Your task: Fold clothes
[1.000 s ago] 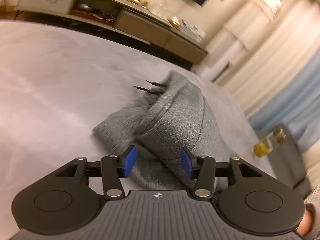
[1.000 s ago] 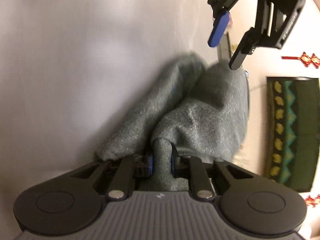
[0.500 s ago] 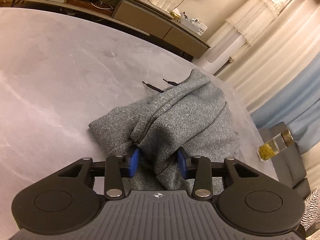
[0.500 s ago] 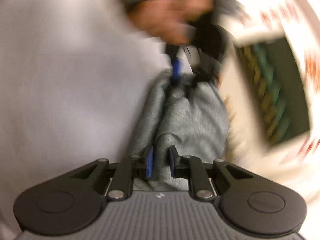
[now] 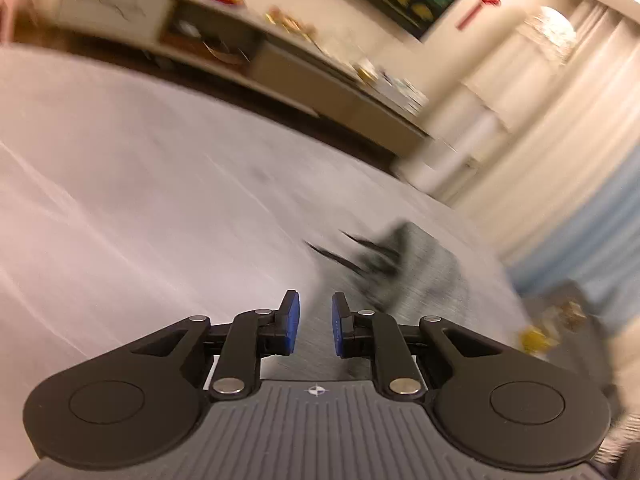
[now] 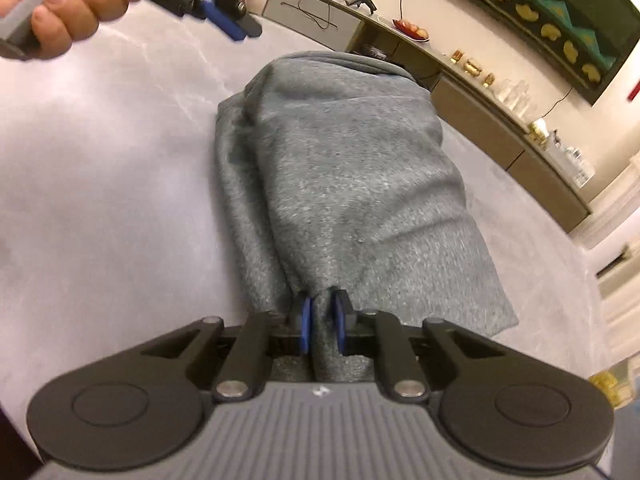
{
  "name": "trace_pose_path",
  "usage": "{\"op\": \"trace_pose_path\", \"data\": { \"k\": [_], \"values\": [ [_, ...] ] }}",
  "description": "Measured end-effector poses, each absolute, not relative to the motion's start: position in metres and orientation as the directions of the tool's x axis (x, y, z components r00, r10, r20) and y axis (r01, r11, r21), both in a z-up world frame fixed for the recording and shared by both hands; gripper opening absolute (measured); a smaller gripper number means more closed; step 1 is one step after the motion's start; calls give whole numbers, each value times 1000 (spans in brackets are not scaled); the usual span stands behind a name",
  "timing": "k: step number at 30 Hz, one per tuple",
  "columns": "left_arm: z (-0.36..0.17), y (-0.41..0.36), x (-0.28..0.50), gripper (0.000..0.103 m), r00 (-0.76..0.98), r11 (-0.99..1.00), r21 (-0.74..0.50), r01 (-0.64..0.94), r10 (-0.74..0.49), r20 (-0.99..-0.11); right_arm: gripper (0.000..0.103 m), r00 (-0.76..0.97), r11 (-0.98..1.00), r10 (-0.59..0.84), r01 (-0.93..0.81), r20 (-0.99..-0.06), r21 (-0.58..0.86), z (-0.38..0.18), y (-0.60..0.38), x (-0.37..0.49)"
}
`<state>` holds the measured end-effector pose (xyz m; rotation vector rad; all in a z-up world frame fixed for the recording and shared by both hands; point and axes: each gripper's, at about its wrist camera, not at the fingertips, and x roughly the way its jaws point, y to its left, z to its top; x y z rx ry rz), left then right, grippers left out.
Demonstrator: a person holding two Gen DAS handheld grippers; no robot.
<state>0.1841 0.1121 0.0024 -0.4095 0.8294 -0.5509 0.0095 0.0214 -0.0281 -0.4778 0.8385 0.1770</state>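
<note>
Blue-padded, the right tool is clenched on a bunched edge of a grey fleecy garment, which lies folded and lumpy on a pale marbled counter. Beyond it, the left tool hovers above the counter, its pads parted, gripping nothing.

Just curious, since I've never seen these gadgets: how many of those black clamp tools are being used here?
2. The right gripper pinches the near edge of the grey garment; the left gripper, held in a hand, hovers beyond its far end.
</note>
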Motion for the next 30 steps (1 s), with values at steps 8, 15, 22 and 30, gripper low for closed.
{"op": "trace_pose_path", "data": {
  "k": [8, 15, 22, 30],
  "values": [
    [-11, 51, 153, 69, 516, 789, -358, 500, -603, -609, 37, 725, 901, -42, -270, -687, -340, -1, -2, -10],
    [9, 55, 157, 6, 516, 693, -377, 614, -715, -472, 6, 720, 895, -44, -280, -692, -348, 7, -3, -5],
    [8, 88, 161, 6, 496, 708, -327, 627, -685, -533, 6, 691, 865, 67, -400, -720, -304, 12, 33, -23],
    [-8, 94, 166, 21, 490, 757, -285, 589, -614, -619, 6, 675, 851, -23, -374, -738, -369, -14, 27, -20]
  ]
}}
